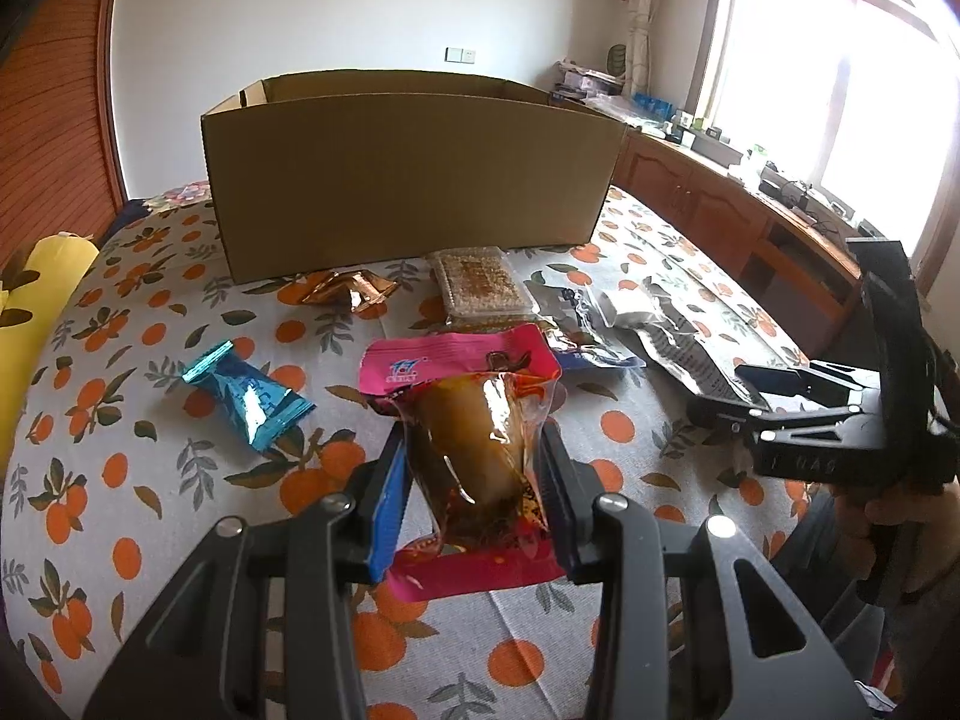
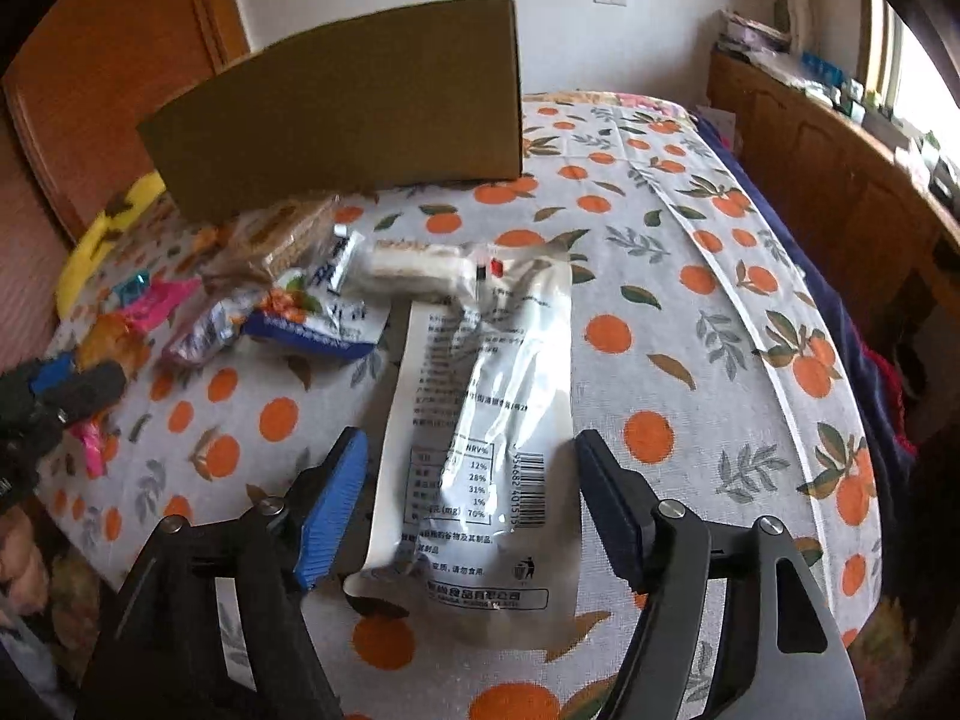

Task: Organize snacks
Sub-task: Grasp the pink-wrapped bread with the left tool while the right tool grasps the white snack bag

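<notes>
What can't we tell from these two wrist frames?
- Inside of the cardboard box: both views sit below its rim, so its near wall hides any contents.
- Front of the white pouch between the open right gripper: only its back label shows.
- Snacks at the left of the right wrist view, including the pink packet held by the left gripper: blurred by fisheye.
- Small print on all wrappers: too small.

Black left gripper and right gripper, blue-padded jaws, silver screws.
</notes>
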Tool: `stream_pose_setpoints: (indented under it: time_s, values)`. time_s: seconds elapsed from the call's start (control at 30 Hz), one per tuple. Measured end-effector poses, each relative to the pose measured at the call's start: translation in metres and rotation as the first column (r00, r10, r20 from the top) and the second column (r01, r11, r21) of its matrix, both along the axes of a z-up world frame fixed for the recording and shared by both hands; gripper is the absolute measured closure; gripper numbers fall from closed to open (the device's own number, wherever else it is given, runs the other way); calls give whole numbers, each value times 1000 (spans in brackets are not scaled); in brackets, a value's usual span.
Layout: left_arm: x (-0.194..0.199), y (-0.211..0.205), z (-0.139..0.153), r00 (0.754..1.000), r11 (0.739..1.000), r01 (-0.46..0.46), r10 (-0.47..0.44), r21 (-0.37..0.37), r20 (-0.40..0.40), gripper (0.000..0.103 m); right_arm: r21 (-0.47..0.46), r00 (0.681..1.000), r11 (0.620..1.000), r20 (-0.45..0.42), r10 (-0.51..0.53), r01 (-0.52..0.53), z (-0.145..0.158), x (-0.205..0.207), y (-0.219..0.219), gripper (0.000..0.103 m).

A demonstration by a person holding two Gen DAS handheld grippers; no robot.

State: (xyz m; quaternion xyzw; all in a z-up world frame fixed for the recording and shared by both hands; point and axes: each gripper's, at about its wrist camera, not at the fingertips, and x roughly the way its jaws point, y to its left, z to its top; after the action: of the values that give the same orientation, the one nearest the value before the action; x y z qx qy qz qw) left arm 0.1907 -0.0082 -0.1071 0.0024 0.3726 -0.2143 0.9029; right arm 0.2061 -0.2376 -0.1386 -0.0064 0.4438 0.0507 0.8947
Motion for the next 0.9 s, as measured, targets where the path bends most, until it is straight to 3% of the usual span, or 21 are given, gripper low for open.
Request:
stream_pose_setpoints:
  time_s: [0.13,0.23,0.37,0.6,0.67,0.9]
  values:
    - [0,0,-1,1000,1000,1,-1,0,-2,64,-80,1000,997,3,17,-16,-4,-4,6,29]
    - [0,0,-1,1000,1000,2,-2,0,-1,64,-83,1000,996,-11,15,-16,-4,-4,3,30]
    - [-1,1,0,1000,1000,0,0,-2,2,64,-83,999,996,-26,44,-46,-1,-8,1,40]
    - [-6,0,5,1000,1000,1,-1,-4,11,64,-7,999,999,-21,43,-43,6,-17,-10,51]
    - [-7,-1,6,1000,1000,4,-4,-3,14,64,0,999,999,-13,44,-44,9,-19,-11,61]
    - [-12,-3,15,999,1000,9,-9,-7,32,64,25,999,999,37,35,-36,22,-25,-15,66]
